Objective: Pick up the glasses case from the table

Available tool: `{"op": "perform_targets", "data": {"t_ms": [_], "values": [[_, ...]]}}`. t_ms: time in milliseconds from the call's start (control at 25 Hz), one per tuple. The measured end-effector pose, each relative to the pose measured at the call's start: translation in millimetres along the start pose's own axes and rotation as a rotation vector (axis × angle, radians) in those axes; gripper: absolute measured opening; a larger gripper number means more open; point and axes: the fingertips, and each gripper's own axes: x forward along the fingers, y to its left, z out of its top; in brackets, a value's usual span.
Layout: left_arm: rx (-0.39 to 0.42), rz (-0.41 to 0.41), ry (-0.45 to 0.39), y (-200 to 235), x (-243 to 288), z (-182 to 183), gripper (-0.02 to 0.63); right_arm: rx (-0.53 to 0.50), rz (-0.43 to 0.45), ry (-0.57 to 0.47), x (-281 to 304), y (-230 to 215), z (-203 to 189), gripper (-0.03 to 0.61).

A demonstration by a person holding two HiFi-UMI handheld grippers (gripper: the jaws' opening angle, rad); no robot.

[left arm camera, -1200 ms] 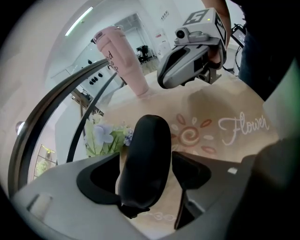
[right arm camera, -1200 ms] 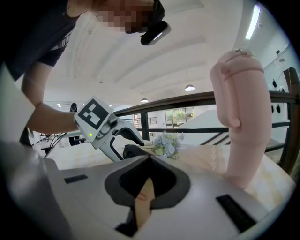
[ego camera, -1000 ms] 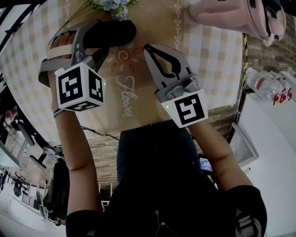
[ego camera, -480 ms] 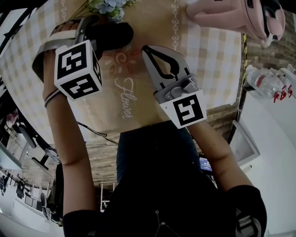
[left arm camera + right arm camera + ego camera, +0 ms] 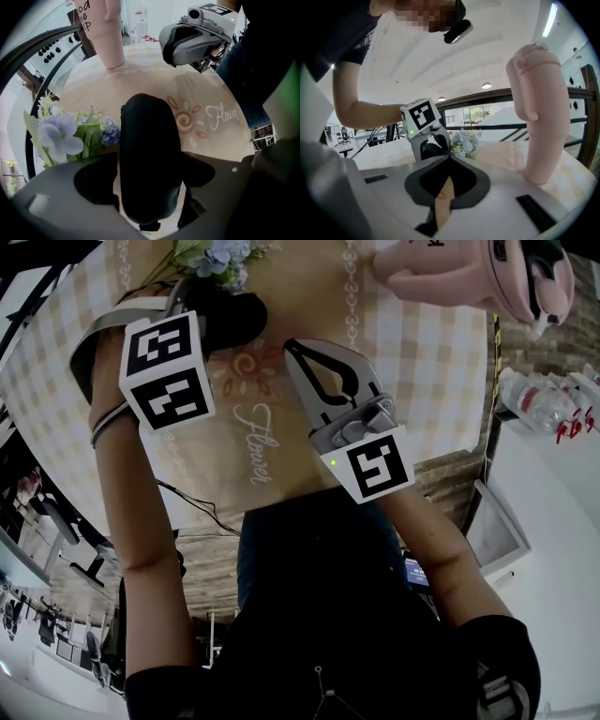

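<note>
Two grey grippers are over our beige tablecloth (image 5: 154, 82) scripted "Flower": the left gripper's (image 5: 150, 161) wide jaws are closing around the black oval glasses case (image 5: 147, 133), which lies on that cloth beside blue flowers (image 5: 58, 136). We see the right gripper's (image 5: 449, 157) jaws pressed together, empty.

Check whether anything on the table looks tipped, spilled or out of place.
Nothing stands out: the pink tumbler stands upright, the black glasses case lies flat beside the flowers, and the tablecloth shows no spill.

White arched ceiling (image 5: 440, 51), one strip light (image 5: 547, 19). Black railing (image 5: 487, 95) beyond. Wood-plank floor (image 5: 214, 570) underfoot.
</note>
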Motion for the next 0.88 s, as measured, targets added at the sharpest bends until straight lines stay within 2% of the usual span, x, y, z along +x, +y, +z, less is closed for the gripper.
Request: {"op": "perform_targets", "data": {"t_ms": [160, 480, 680, 880], "values": [[-0.003, -0.073, -0.009, -4.7, 1.4, -0.2, 0.376, 0.009, 0.000, 0.007, 0.6, 1.3, -0.7, 0.008], [-0.007, -0.062, -0.023, -3.8, 1.8, -0.2, 0.362, 0.002, -0.012, 0.005, -3.0, 1.5, 7.7, 0.009], [-0.046, -0.019, -0.030, -6.7, 2.3, -0.9, 0.353, -0.022, -0.037, -0.003, -12.1, -3.6, 23.7, 0.008], [-0.112, 0.080, -0.042, -4.7, 0.1, -4.7, 0.345, -0.057, -0.054, -0.034, -22.9, -6.0, 50.0, 0.009]]}}
